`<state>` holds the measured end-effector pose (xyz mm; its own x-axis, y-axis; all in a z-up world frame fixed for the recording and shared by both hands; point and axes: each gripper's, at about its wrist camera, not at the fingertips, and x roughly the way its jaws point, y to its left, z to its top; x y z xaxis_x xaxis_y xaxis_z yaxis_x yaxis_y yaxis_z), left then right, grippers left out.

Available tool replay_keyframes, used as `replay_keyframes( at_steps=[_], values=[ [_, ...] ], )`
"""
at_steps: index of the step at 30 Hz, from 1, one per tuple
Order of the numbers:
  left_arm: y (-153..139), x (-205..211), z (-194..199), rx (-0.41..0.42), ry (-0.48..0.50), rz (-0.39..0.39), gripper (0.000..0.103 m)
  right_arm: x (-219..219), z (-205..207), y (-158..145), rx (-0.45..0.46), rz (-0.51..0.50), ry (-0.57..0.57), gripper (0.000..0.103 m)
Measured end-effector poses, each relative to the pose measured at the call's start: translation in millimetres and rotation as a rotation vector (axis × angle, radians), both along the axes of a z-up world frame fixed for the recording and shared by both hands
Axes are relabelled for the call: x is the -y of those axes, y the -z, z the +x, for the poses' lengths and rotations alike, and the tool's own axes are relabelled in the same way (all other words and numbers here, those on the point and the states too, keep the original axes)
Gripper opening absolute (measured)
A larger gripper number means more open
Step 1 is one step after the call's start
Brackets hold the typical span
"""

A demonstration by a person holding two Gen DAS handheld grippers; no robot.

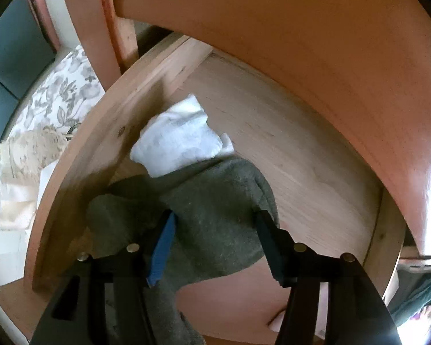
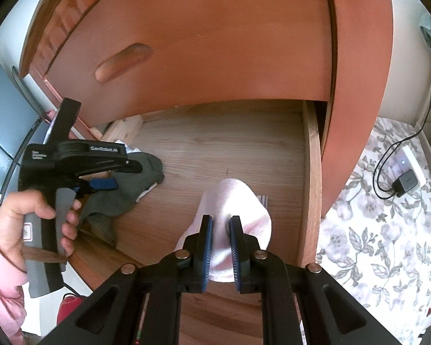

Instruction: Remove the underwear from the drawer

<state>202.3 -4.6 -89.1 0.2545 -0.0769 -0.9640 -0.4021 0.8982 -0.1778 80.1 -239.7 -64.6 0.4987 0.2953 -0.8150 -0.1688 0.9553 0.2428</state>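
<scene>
The wooden drawer [image 2: 311, 172] stands pulled out below a closed drawer front [image 2: 186, 43]. My right gripper [image 2: 221, 222] is shut on a pale pink garment [image 2: 238, 198] near the drawer's right wall, and the cloth bulges up between the blue pads. At the drawer's left side lies a grey-green garment [image 1: 215, 189] with a white garment [image 1: 178, 138] behind it against the side wall. My left gripper [image 1: 215, 220] is open, one finger on each side of the grey-green cloth. In the right wrist view a hand [image 2: 17, 224] holds the left gripper [image 2: 123, 176] over the grey-green garment [image 2: 149, 166].
Bare wooden drawer floor [image 2: 215, 143] lies between the two piles. The drawer front above overhangs the back of the open drawer. A floral bedspread [image 2: 373, 230] lies to the right, with a charger and cable [image 2: 405, 184] on it. A dark panel [image 2: 3, 115] stands at the left.
</scene>
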Motion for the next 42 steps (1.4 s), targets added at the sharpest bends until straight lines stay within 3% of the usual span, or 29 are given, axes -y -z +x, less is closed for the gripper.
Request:
replay_keyframes(
  at_steps=[5,8,12,22,33,42],
  values=[
    [5,-1,5,-0.008,-0.013,-0.025,0.058,0,0,0,-0.003,0.001,0.006,0.013],
    [7,-6,3,-0.003,-0.024,-0.049,0.041,0,-2,0,-0.003,-0.001,0.008,0.013],
    [7,-12,0,0.011,-0.028,-0.086,0.032,-2,-2,-1,-0.003,-0.005,0.009,0.013],
    [3,-34,-17,0.093,0.001,-0.156,0.024,-3,-3,-6,0.002,-0.009,0.015,0.013],
    [-35,-58,-50,0.260,0.066,-0.241,0.019,-9,-11,-34,0.051,-0.003,0.023,0.013],
    [-89,-59,-74,0.426,0.150,-0.224,0.013,-37,-17,-81,0.169,-0.011,-0.012,0.007]
  ],
)
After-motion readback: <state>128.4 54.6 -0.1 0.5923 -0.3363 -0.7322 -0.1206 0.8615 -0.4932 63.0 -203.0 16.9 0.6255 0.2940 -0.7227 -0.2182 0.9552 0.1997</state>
